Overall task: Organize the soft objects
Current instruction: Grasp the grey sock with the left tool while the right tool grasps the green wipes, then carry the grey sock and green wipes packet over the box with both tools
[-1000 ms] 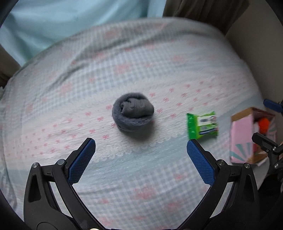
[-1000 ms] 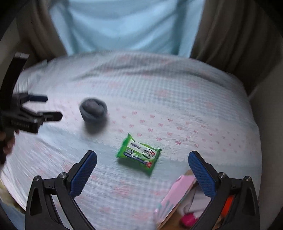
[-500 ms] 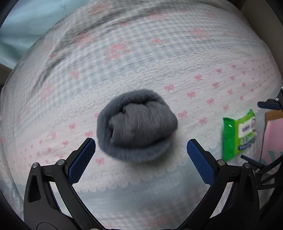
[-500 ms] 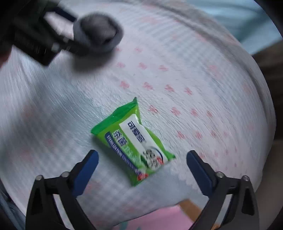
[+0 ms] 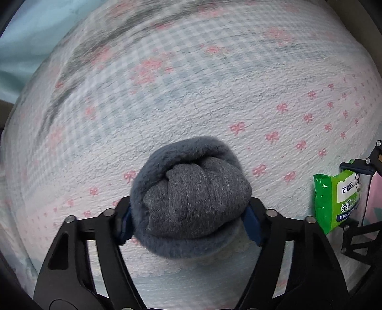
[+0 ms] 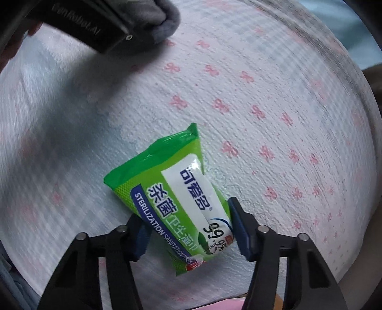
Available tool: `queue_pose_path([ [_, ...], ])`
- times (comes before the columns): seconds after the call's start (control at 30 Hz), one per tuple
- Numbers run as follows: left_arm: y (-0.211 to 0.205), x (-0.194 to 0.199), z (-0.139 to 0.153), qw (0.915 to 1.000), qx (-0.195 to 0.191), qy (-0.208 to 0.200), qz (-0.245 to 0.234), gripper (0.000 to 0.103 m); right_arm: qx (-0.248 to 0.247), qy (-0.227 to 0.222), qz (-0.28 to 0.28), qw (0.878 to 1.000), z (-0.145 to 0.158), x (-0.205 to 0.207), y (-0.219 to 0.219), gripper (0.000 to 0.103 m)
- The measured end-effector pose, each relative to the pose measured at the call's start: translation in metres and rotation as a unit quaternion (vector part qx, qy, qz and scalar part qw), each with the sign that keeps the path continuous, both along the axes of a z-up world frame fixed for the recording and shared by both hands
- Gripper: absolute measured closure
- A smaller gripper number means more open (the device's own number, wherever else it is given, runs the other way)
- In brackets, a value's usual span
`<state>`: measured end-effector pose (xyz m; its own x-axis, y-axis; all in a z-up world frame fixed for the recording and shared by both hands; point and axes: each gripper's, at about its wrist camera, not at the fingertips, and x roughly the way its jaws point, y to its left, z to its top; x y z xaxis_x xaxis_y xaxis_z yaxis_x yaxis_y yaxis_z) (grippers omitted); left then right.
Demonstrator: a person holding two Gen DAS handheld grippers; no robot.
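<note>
A rolled grey sock ball (image 5: 191, 198) lies on the bed's gingham cover with pink bows (image 5: 191, 95). My left gripper (image 5: 189, 220) is shut on the sock ball, its blue pads pressed into both sides. A green pack of wet wipes (image 6: 176, 200) lies on the same cover. My right gripper (image 6: 191, 229) is shut on the pack's near end, blue pads against its two long edges. The pack also shows at the right edge of the left wrist view (image 5: 334, 198). The sock ball and left gripper show at the top left of the right wrist view (image 6: 164, 16).
A pink box (image 5: 374, 214) sits past the wipes at the far right edge of the left wrist view; its pink top shows at the bottom of the right wrist view (image 6: 226, 305). A light blue curtain (image 5: 21, 47) hangs behind the bed.
Both grippers came down from open and above the bed. The left closed on the sock ball and the right closed on the wipes pack.
</note>
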<state>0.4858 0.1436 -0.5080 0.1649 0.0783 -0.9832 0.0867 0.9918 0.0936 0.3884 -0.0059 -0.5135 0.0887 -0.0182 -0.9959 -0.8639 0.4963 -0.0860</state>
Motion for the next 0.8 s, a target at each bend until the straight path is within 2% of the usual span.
queue_pose_path([
  [0.1,0.004,-0.001,0.004,1.0000,-0.007,0.001,0.003,0.045,0.007,-0.002,-0.013,1.000,0.006,0.005,-0.007,0.055],
  [0.23,0.008,-0.006,0.013,0.9999,-0.013,-0.003,0.002,0.047,0.018,0.000,-0.035,0.999,0.020,0.011,-0.016,0.058],
  [0.33,-0.001,-0.017,0.029,0.9998,-0.013,-0.013,-0.004,0.047,0.026,-0.003,-0.056,0.998,0.040,0.024,-0.026,0.059],
  [0.6,-0.019,-0.052,0.087,0.9981,-0.019,-0.054,-0.025,0.047,0.061,-0.028,-0.110,0.992,0.110,0.023,-0.045,0.059],
  [0.8,-0.034,-0.079,0.141,0.9948,-0.023,-0.091,-0.038,0.047,0.084,-0.053,-0.148,0.984,0.166,-0.021,-0.056,0.059],
])
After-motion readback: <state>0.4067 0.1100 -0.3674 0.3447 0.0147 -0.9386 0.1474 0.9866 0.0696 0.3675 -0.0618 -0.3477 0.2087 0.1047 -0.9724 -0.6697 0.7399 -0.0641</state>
